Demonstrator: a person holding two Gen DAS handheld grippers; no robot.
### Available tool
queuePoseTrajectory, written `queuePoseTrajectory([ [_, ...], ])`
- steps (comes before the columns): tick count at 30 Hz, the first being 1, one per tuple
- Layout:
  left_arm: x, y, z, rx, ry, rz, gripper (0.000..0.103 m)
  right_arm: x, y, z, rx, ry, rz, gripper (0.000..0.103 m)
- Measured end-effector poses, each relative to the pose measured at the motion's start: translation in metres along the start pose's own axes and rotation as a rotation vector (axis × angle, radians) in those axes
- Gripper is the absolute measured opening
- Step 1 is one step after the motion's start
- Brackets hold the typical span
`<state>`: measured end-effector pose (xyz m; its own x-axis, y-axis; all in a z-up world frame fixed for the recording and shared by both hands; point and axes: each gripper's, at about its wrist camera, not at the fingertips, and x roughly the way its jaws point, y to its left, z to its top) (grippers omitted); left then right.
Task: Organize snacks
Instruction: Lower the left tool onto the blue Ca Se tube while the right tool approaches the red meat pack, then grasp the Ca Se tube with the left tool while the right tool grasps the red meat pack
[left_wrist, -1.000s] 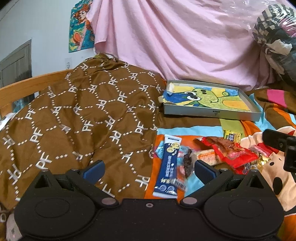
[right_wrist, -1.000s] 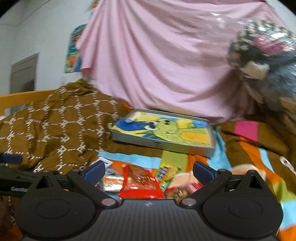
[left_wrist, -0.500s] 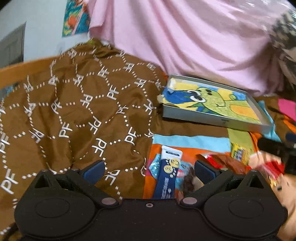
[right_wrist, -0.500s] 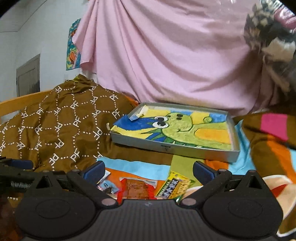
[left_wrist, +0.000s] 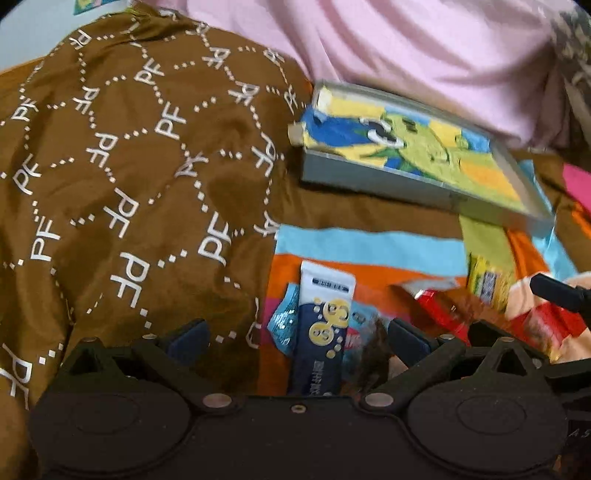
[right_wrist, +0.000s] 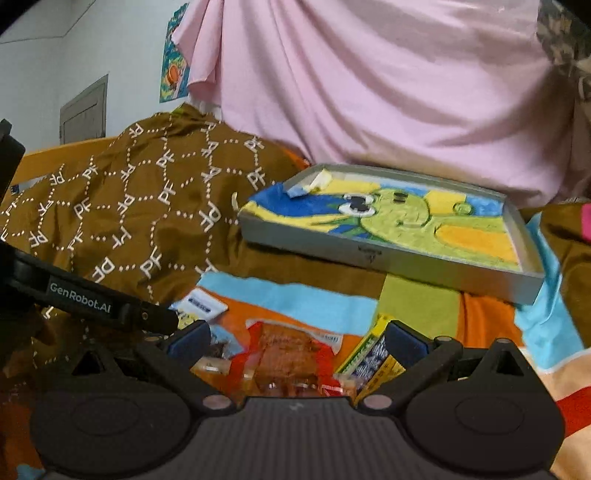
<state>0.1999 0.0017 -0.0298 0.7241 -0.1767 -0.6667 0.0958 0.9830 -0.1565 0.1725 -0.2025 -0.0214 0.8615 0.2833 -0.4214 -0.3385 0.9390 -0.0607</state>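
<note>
Spanning the lower frame of its own view, the left gripper (left_wrist: 295, 341) is seen with jaws wide apart, nothing clamped; a dark-blue-and-white stick sachet (left_wrist: 322, 328) lies between the fingers on the striped blanket (left_wrist: 369, 242). The right gripper (right_wrist: 297, 341) is likewise spread, gripping nothing, above a red snack packet (right_wrist: 290, 350) and a yellow packet (right_wrist: 371, 356). A grey shallow tray with a cartoon picture (right_wrist: 384, 254) sits centre right, beyond the snacks.
</note>
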Motion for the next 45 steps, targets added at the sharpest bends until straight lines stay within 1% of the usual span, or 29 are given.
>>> queuePoseTrajectory([
  [3, 0.003, 0.001, -0.003, 0.012, 0.007, -0.005, 0.102, 0.004, -0.005, -0.004, 0.038, 0.034, 0.01, 0.101],
  [5, 0.004, 0.0, -0.005, 0.038, 0.005, -0.006, 0.102, 0.006, -0.007, -0.006, 0.053, 0.044, 0.021, 0.1],
  [8, 0.005, -0.004, -0.007, 0.085, 0.008, -0.008, 0.102, 0.007, -0.007, -0.007, 0.043, 0.043, 0.023, 0.099],
  [11, 0.008, -0.005, -0.006, 0.097, 0.011, -0.016, 0.099, 0.008, -0.007, -0.009, 0.035, 0.045, 0.022, 0.098],
  [14, 0.012, -0.003, -0.005, 0.09, 0.021, -0.033, 0.093, 0.008, -0.007, -0.011, 0.043, 0.047, 0.02, 0.096],
  [17, 0.016, -0.006, -0.005, 0.109, 0.031, -0.049, 0.086, 0.009, -0.008, -0.011, 0.041, 0.044, 0.019, 0.095],
  [19, 0.018, -0.008, -0.005, 0.122, 0.048, -0.057, 0.077, 0.009, -0.008, -0.012, 0.037, 0.039, 0.019, 0.094],
  [23, 0.019, -0.009, -0.002, 0.137, 0.069, -0.067, 0.072, 0.012, -0.01, -0.012, 0.061, 0.037, 0.031, 0.094],
  [24, 0.02, -0.008, -0.002, 0.131, 0.074, -0.072, 0.069, 0.013, -0.011, -0.012, 0.067, 0.038, 0.035, 0.093],
  [25, 0.02, -0.007, -0.001, 0.125, 0.081, -0.075, 0.063, 0.015, -0.011, -0.011, 0.072, 0.039, 0.037, 0.093],
  [27, 0.02, -0.007, -0.001, 0.118, 0.092, -0.084, 0.059, 0.017, -0.013, -0.011, 0.09, 0.047, 0.044, 0.091],
  [29, 0.02, -0.008, -0.001, 0.111, 0.095, -0.08, 0.058, 0.018, -0.013, -0.01, 0.101, 0.054, 0.046, 0.09],
  [32, 0.02, -0.009, -0.002, 0.103, 0.098, -0.077, 0.057, 0.019, -0.014, -0.01, 0.114, 0.065, 0.05, 0.085],
  [34, 0.02, -0.009, -0.002, 0.094, 0.101, -0.074, 0.056, 0.019, -0.014, -0.01, 0.122, 0.074, 0.057, 0.078],
  [38, 0.022, -0.011, -0.001, 0.092, 0.112, -0.067, 0.052, 0.02, -0.009, -0.01, 0.092, 0.102, 0.056, 0.07],
  [41, 0.022, -0.013, -0.001, 0.094, 0.131, -0.064, 0.046, 0.02, -0.007, -0.009, 0.091, 0.114, 0.055, 0.066],
  [43, 0.022, -0.015, 0.0, 0.11, 0.138, -0.069, 0.035, 0.019, -0.008, -0.009, 0.1, 0.121, 0.058, 0.064],
  [45, 0.021, -0.02, 0.001, 0.136, 0.144, -0.062, 0.034, 0.019, -0.006, -0.008, 0.09, 0.126, 0.053, 0.063],
])
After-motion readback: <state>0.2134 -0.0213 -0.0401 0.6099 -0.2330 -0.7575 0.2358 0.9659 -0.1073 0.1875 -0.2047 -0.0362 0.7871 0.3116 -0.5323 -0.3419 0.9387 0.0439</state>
